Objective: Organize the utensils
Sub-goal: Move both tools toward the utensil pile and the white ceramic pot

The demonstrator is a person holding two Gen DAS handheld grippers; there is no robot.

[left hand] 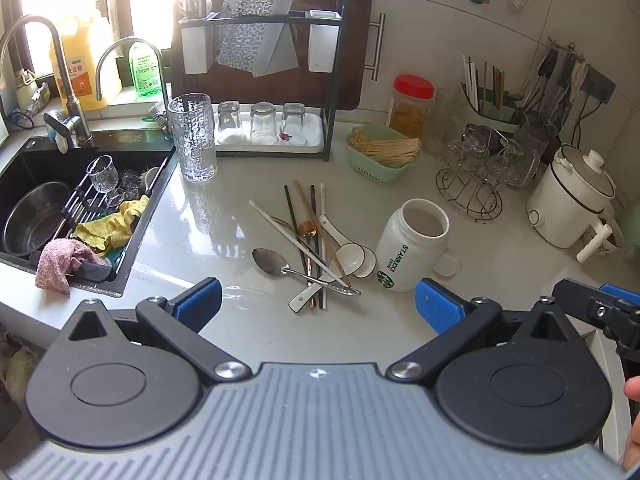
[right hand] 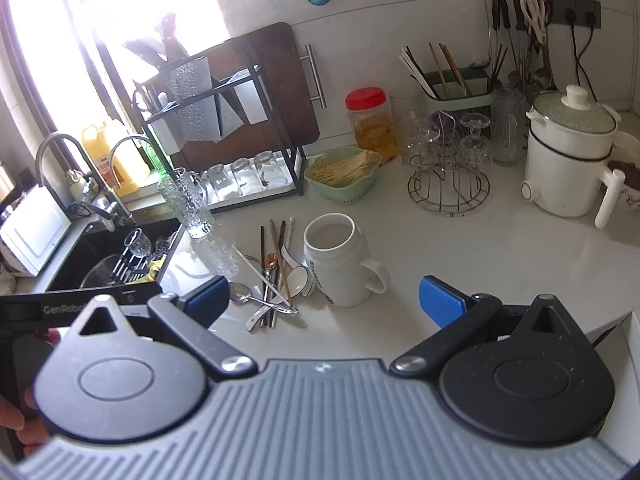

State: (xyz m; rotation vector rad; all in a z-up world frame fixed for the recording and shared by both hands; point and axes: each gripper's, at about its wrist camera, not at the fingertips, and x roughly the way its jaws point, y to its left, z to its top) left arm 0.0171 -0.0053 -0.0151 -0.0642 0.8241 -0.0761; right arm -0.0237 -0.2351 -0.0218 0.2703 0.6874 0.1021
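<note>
**Utensils loose, nothing picked yet**

Left gripper [left hand: 318, 306] and right gripper [right hand: 324, 300] both spread wide, empty, above the counter's near edge. Utensil pile [left hand: 316, 248] of spoons and chopsticks lies crossed just beside the white mug [left hand: 412, 246]. Likely step: approach. Next move needs one piece singled out.

On the counter lies one heap of utensils [left hand: 316, 248]: one steel spoon [left hand: 276, 262], one small copper-coloured spoon [left hand: 308, 230], two white ceramic spoons [left hand: 352, 258], and a handful of chopsticks [left hand: 294, 222] too tangled to count surely. Beside them stands one white mug [left hand: 412, 246], one tall textured glass [left hand: 194, 136] near the sink [left hand: 24, 160], and three small upturned glasses [left hand: 262, 122] on the rack's tray. Further back I count one red-lidded jar [left hand: 412, 106], one green basket [left hand: 380, 154], one white pot [left hand: 572, 196] and two taps [left hand: 52, 40].
</note>
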